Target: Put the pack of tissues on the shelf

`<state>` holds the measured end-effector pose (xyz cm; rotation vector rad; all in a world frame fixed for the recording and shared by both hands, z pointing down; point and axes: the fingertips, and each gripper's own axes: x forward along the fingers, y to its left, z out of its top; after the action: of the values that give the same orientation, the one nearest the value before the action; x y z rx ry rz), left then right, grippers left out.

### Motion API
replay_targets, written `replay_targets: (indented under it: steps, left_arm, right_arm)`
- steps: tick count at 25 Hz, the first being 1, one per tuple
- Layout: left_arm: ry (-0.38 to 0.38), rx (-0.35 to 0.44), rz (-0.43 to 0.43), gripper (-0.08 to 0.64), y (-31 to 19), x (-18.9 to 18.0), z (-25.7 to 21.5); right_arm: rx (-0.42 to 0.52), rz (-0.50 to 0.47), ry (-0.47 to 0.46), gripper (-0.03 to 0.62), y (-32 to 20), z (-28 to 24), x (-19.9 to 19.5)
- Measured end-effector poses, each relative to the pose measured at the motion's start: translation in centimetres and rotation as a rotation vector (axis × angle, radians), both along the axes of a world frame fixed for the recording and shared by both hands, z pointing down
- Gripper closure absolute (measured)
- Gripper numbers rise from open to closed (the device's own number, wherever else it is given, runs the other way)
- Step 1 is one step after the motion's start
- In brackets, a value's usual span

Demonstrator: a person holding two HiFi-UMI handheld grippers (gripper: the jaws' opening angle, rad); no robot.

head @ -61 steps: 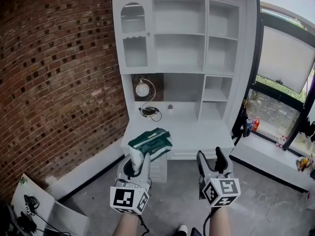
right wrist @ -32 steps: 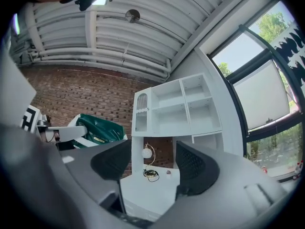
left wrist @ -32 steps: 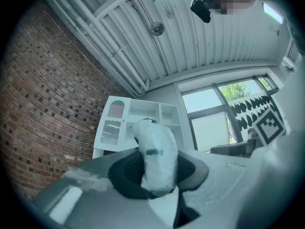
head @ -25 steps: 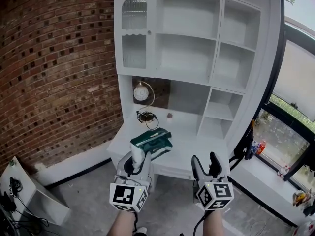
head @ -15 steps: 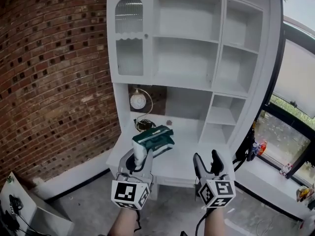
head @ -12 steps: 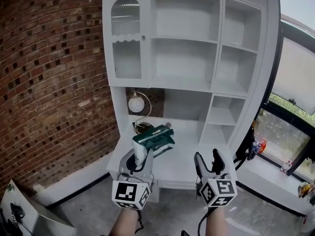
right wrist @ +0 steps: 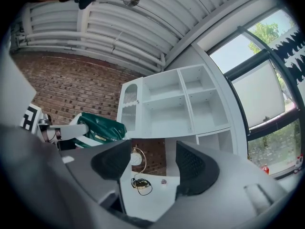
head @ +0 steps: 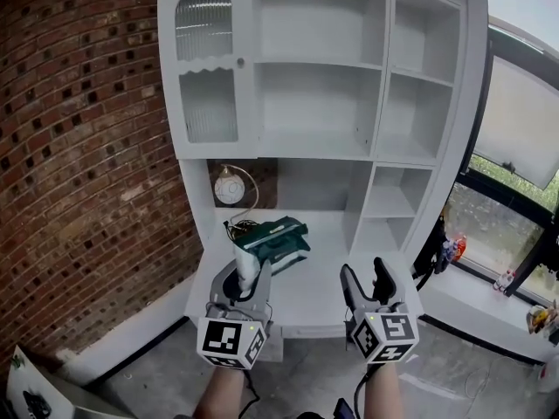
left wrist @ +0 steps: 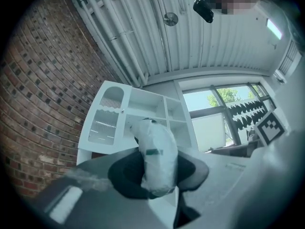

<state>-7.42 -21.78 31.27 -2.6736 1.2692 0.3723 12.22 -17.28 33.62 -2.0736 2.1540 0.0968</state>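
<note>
A green and white pack of tissues [head: 272,243] is held up in front of the white shelf unit [head: 319,103], over its lower desk surface [head: 327,273]. My left gripper [head: 247,271] is shut on the pack's white end [left wrist: 155,159], which fills the space between its jaws in the left gripper view. My right gripper [head: 363,279] is open and empty, level with the left one and to its right. In the right gripper view the pack [right wrist: 100,128] shows at the left, with the shelf unit [right wrist: 176,106] straight ahead between the jaws.
A round lamp or clock [head: 229,188] and a coil of black cable [head: 238,227] sit at the back left of the desk surface. A brick wall [head: 79,173] stands at the left, a window [head: 515,138] and sill [head: 489,312] at the right. The upper left compartment has a glass door [head: 206,68].
The view has drawn nearer to the shelf unit and tilted up. Both grippers have kept their places relative to each other, the left still shut on the pack.
</note>
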Motion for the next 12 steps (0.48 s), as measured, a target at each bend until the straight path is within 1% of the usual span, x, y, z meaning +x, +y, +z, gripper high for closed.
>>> replay_targets:
  steps: [4, 8, 12]
  left_arm:
    - [0.006, -0.015, 0.003, 0.449, -1.6, 0.8, 0.5]
    - [-0.003, -0.028, -0.016, 0.449, -4.5, 2.4, 0.8]
    - [-0.013, -0.019, -0.021, 0.449, -5.7, 3.3, 0.7]
  right_arm:
    - [-0.011, -0.004, 0.003, 0.291, -1.7, 0.3, 0.8]
    - [-0.022, -0.026, 0.0, 0.291, -4.8, 0.5, 2.5]
    - [-0.011, -0.038, -0.008, 0.293, -6.4, 0.4, 3.6]
